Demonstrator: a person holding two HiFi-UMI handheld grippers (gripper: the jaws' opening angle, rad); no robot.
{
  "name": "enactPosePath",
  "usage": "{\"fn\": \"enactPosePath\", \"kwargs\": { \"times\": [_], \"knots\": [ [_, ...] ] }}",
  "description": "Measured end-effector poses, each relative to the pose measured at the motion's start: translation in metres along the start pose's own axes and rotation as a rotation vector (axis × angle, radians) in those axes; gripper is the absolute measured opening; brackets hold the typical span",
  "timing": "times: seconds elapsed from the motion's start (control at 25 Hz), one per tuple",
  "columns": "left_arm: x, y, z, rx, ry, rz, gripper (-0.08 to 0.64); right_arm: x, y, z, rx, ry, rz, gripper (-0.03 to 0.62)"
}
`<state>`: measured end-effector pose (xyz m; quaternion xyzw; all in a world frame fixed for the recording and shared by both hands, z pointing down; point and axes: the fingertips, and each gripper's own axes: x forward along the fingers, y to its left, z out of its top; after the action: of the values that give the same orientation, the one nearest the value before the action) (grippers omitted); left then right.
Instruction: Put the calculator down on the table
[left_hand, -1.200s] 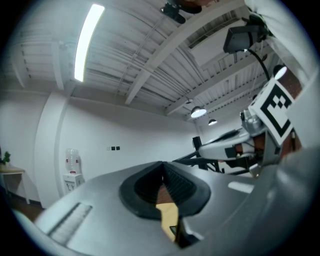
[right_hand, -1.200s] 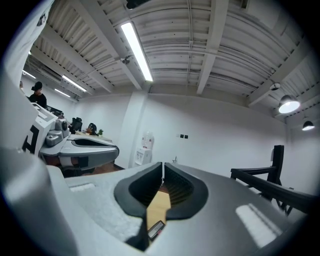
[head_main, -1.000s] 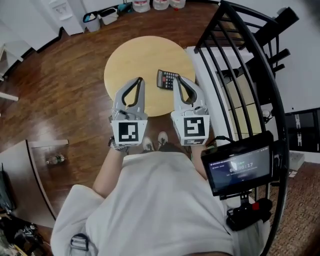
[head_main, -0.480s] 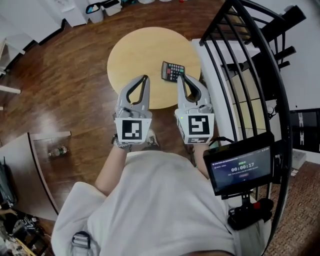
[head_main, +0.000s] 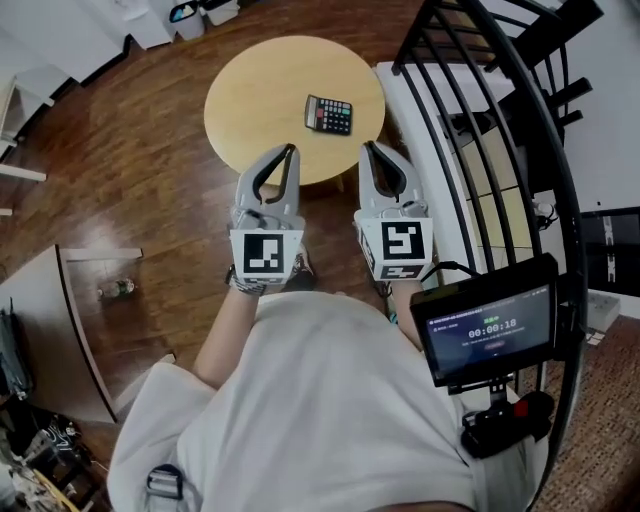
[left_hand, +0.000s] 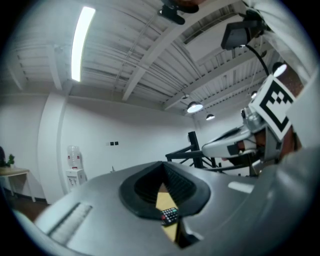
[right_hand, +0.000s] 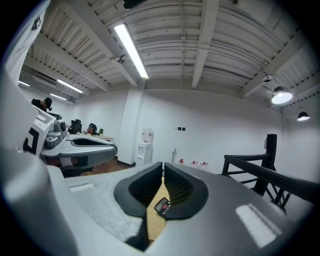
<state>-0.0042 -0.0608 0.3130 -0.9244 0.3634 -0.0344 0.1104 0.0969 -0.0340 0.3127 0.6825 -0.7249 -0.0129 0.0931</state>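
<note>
The black calculator lies flat on the round wooden table, toward its right side, with nothing touching it. My left gripper hovers over the table's near edge, its jaws shut and empty. My right gripper hangs just off the near-right edge, also shut with nothing in it, a short way short of the calculator. In the left gripper view the calculator shows through the loop of the closed jaws, and in the right gripper view the calculator lies on the table ahead.
A black metal railing curves along the right, with a white bench under it beside the table. A small screen is mounted at lower right. A bottle lies on the wooden floor by a low board.
Both grippers have drawn back from the table toward the person. The right one was beside the calculator and now stands apart from it. The calculator stays on the table.
</note>
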Motion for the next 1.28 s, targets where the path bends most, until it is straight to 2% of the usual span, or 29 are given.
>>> {"fn": "enactPosePath", "kwargs": {
  "times": [0.12, 0.36, 0.48, 0.56, 0.64, 0.76, 0.96, 1.28],
  "knots": [
    [-0.018, -0.024, 0.012, -0.044, -0.019, 0.032, 0.006, -0.027, -0.005, -0.004, -0.003, -0.001, 0.017, 0.006],
    [-0.046, -0.068, 0.026, 0.028, 0.002, 0.029, 0.006, -0.082, -0.016, -0.004, -0.008, -0.028, 0.036, 0.006],
    [-0.077, -0.096, 0.041, -0.020, -0.009, 0.060, 0.006, -0.127, -0.012, -0.005, -0.005, -0.032, 0.043, 0.006],
    [-0.083, -0.111, 0.036, -0.010, 0.008, 0.053, 0.006, -0.140, -0.016, -0.010, -0.007, -0.034, 0.045, 0.006],
    [-0.082, -0.118, 0.030, 0.008, 0.022, 0.043, 0.006, -0.142, -0.018, -0.014, -0.008, -0.035, 0.048, 0.006],
    [-0.084, -0.126, 0.032, -0.012, 0.021, 0.060, 0.006, -0.147, -0.017, -0.016, -0.015, -0.036, 0.062, 0.006],
    [-0.101, -0.144, 0.038, 0.030, 0.035, 0.051, 0.006, -0.169, -0.015, -0.023, -0.012, -0.023, 0.074, 0.006],
    [-0.123, -0.144, 0.042, 0.036, 0.024, 0.052, 0.006, -0.183, -0.004, -0.018, -0.013, -0.026, 0.063, 0.006]
  ]
}}
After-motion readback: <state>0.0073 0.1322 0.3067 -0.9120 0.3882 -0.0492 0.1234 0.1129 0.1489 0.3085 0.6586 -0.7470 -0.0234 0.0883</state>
